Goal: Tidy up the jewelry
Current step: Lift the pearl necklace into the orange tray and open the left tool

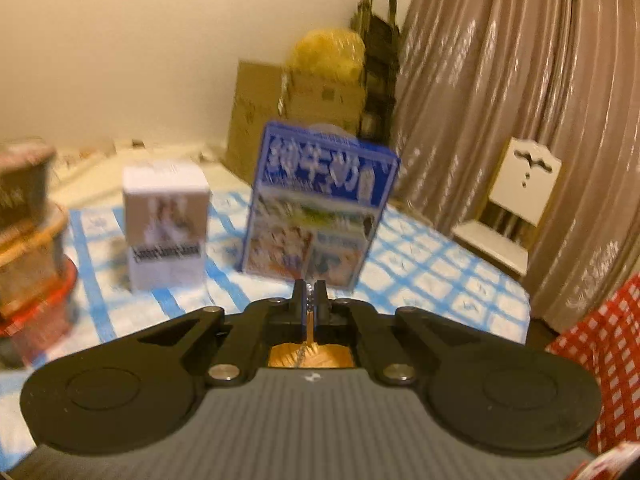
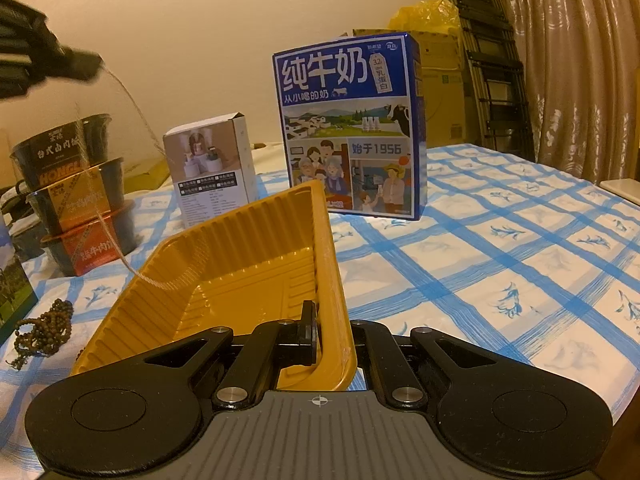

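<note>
A thin pale metal chain (image 2: 120, 184) hangs from the left gripper (image 1: 309, 292), whose fingers are clenched on it, and loops down to the rim of a ribbed yellow plastic tray (image 2: 224, 264). The right gripper (image 2: 320, 332) grasps that tray's right wall, tilting it above the blue-checked tablecloth (image 2: 500, 248). A dark brown beaded strand (image 2: 42, 330) lies heaped on the cloth just left of the tray. Behind stand a blue milk carton (image 2: 348, 128), a small white box (image 2: 210, 168), and what look like stacked noodle cups (image 2: 76, 196).
</note>
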Demonstrator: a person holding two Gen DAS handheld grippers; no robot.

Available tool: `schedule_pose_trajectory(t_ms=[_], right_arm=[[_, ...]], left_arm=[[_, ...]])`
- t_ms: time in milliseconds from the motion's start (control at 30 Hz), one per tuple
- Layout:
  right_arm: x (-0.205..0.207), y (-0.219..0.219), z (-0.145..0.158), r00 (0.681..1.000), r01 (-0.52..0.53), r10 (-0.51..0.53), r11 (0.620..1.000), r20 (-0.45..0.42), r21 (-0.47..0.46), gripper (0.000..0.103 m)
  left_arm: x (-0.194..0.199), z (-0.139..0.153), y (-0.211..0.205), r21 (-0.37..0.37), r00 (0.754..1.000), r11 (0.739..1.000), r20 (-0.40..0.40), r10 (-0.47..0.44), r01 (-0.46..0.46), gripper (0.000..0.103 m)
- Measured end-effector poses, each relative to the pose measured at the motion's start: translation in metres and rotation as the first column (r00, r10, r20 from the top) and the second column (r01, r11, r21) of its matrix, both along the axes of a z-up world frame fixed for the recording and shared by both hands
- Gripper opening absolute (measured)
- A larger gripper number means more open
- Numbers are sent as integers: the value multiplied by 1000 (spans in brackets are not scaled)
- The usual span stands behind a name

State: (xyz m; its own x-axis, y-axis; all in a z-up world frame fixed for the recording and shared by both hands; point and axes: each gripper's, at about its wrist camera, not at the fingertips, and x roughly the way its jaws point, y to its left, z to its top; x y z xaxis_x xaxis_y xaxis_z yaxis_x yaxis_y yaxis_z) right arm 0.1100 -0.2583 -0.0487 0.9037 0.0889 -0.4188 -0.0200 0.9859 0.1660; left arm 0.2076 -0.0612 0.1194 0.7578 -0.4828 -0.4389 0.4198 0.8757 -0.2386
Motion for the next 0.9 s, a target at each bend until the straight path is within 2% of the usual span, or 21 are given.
schedule_pose_trajectory(t_ms=[133, 300, 367, 433, 600, 767, 900], right_arm=[[0, 0, 0, 1000, 0, 0, 1000, 1, -1, 5], [0, 2, 0, 1000, -1, 1, 1000, 2, -2, 5], [1, 2, 1, 1000, -1, 1, 1000, 2, -3, 5], [1, 2, 1, 1000, -1, 1, 1000, 1, -2, 5], [1, 2, 1, 1000, -1, 1, 1000, 2, -2, 5], [0, 2, 1, 1000, -1, 1, 1000, 2, -1, 5], [0, 3, 2, 1000, -1, 1, 1000, 2, -1, 5]], left_arm=[[7, -38, -18, 29, 996, 1000, -93, -3, 6, 2], [11, -82, -37, 40, 979, 999, -203, -28, 36, 2], [12, -93, -44, 36, 971, 999, -236, -31, 41, 2], [12, -99, -47, 22, 966, 999, -256, -38, 45, 6], [6, -93, -40, -6, 970, 1000, -244, -17, 16, 30], [-17, -75, -12, 31, 984, 998, -166, 58, -53, 35], [-42, -76, 22, 83, 978, 986, -141, 154, -144, 36]])
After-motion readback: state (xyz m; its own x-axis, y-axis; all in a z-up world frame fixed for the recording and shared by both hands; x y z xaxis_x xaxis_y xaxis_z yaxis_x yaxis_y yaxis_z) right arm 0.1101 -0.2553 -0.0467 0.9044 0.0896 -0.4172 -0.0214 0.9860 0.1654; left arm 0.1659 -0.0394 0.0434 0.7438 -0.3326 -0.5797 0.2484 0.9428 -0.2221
